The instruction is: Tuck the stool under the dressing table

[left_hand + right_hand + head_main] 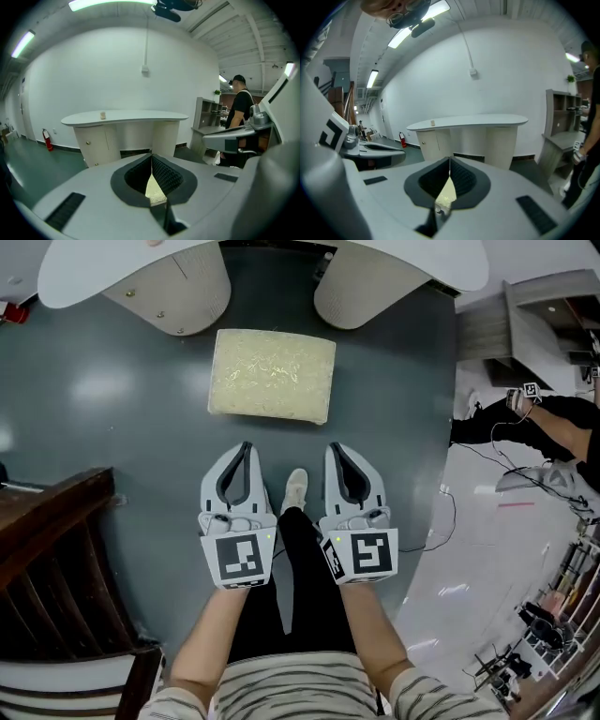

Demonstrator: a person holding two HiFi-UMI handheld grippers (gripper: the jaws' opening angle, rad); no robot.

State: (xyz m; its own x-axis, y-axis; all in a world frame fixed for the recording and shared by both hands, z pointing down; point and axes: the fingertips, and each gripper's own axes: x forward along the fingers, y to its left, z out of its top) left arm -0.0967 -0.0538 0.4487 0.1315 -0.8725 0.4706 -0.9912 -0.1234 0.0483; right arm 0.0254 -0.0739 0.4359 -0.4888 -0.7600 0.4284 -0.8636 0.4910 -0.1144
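Head view shows stool (271,374) beyond tongs (247,446) (334,447) (both shut).

Nubbly cream cloth on the stool (271,374), smooth matt white on the dressing table (75,268), glossy grey-green sheen on the floor (112,399).

Dressing table (86,279) cropped above, stool (272,374) legs hidden

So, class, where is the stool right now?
In the head view the stool stands on the floor at upper centre, just in front of the dressing table, facing the gap between its pedestals, ahead of the left gripper and right gripper.
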